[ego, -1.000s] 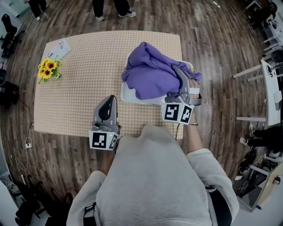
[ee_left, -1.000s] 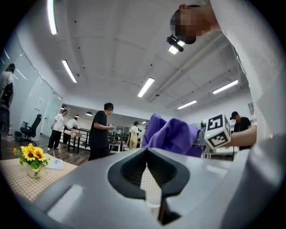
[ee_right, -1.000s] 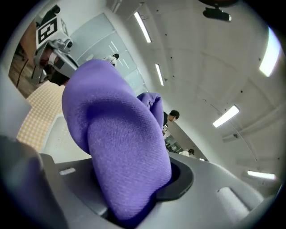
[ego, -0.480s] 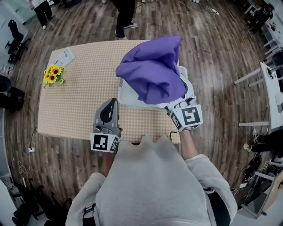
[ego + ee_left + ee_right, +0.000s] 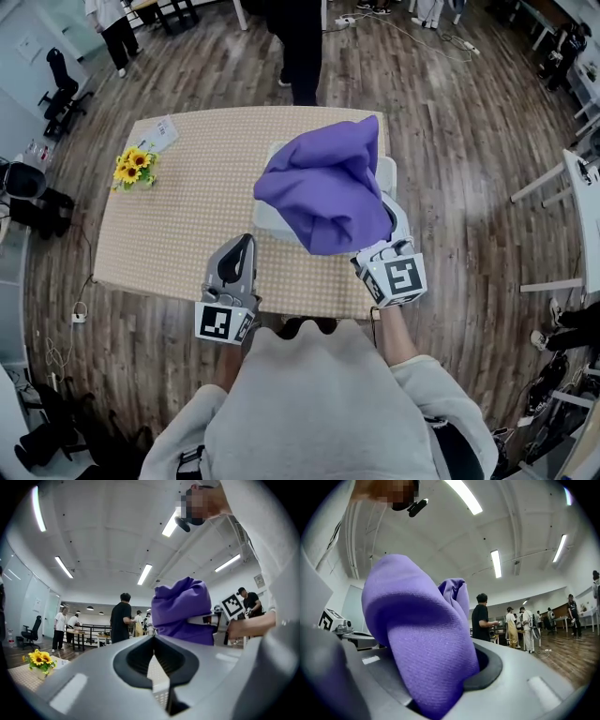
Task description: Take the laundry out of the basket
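The right tool point(image 5: 387, 247) has its jaws partly closed on a thick fold of the purple cloth point(image 5: 323, 192) and holds it up over the white basket point(image 5: 267, 221), which sits on the right half of the table point(image 5: 187, 225). The left tool point(image 5: 242, 246) hovers at the table's near edge, jaws together with nothing between them.

The main step looks almost done: the cloth is raised out and only needs setting down. It hides the basket's inside, so I cannot tell whether more laundry is left.

Count: one cloth, one basket, two tools, one bunch of sunflowers point(image 5: 133, 167) at the far left.
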A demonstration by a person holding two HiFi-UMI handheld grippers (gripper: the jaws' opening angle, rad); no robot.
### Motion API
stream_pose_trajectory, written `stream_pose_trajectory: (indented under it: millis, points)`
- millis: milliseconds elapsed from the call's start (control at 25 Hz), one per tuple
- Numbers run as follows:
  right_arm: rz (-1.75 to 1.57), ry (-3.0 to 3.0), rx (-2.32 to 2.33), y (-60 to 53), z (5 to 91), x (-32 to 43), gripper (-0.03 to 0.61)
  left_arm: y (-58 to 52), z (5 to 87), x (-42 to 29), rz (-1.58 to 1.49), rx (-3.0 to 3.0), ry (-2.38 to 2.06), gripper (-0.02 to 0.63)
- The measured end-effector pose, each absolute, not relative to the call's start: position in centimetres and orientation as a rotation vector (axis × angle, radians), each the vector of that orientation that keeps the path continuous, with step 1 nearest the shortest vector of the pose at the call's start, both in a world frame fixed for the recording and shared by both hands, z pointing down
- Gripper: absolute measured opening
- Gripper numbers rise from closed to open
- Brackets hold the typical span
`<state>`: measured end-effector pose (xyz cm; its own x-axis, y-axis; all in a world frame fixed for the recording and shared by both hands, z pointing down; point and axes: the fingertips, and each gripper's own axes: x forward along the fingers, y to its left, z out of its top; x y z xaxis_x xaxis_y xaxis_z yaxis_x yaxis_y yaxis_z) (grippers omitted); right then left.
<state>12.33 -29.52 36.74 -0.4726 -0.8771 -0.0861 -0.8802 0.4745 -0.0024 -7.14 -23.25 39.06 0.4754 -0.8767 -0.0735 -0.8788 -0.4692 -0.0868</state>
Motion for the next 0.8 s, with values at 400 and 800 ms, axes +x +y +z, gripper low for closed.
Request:
stream_pose_trajectory:
  millis: [400, 800]
  points:
    - [0.132, 2.506, -1.74, -20.7, 34.7, 12.2, 0.149, -17.8, 37.5, -8.4, 0.148, -2.695, 1.323, 0.009]
    - [0.01, 2.4, -1.867, -8.2, 36.0, 7.7, 0.149, -9.1, 37.5, -12.7, 0.178, -2.792, 1.154, 0.009]
